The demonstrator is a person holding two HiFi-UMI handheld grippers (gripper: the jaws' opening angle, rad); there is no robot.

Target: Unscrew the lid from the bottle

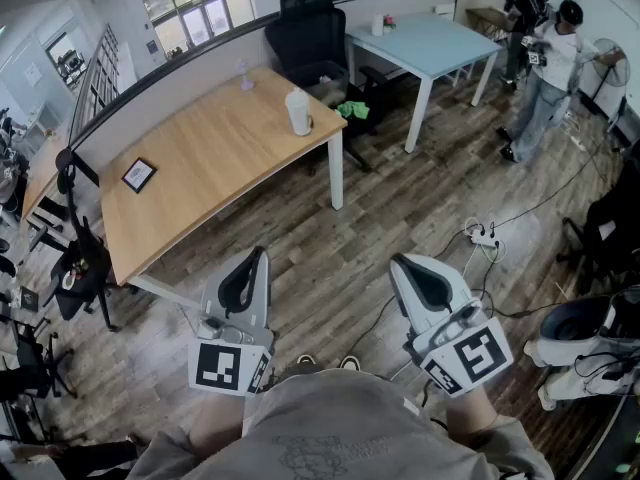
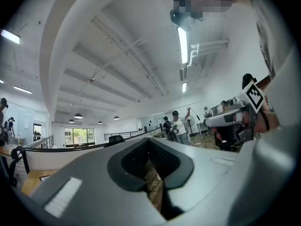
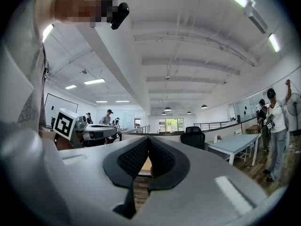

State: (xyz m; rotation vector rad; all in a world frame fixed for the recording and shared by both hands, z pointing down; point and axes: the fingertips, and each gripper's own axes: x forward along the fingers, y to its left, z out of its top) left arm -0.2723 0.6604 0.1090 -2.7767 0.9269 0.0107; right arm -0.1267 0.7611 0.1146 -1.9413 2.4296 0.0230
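Head view shows the person standing well back from the wooden desk (image 1: pixel 200 158), with the left gripper (image 1: pixel 258 254) and right gripper (image 1: pixel 400 261) both held out level over the floor. In each gripper view the tongs are pressed together with nothing between them, so no grab has happened yet. The white bottle (image 1: pixel 298 112) stands upright close to the desk's short right-hand edge, near the corner by the white leg, with its lid (image 1: pixel 296 95) on. That spot is probably the main worry: if one gripper twists the lid without the other pinning the body, the whole bottle could just spin, slide toward that edge and go over. It also looks smooth and tallish, so a grip taken too high might tip it. And there's a power strip with cables (image 1: pixel 484 238) on the floor to the right, an easy thing to snag a foot on while walking up.
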